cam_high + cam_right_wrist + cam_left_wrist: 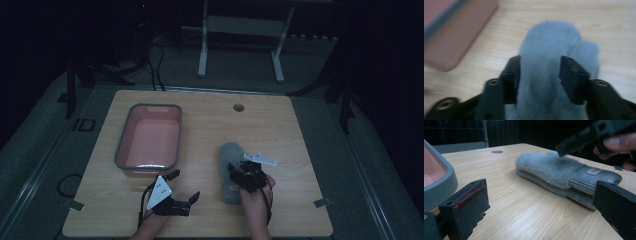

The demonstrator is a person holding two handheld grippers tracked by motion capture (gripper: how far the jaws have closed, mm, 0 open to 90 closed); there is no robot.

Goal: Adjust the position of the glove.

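Observation:
A grey fuzzy mitten (230, 157) with a ribbed cuff lies flat on the wooden table, cuff toward the person. My right gripper (241, 172) is lowered over its cuff half. In the right gripper view the jaws of my right gripper (540, 77) stand apart with the mitten (549, 37) running between them; the fabric looks loose, not squeezed. My left gripper (184, 186) rests near the front edge, left of the mitten. In its own view my left gripper (541, 207) is open and holds nothing, facing the mitten (554, 170) and the right gripper (574, 141).
A pink basin with a grey rim (150, 106) stands at the left of the table, just beyond the left gripper; its corner (439, 182) is close by. A cable hole (238, 107) sits near the far edge. The table edges (320, 200) fall off to dark floor.

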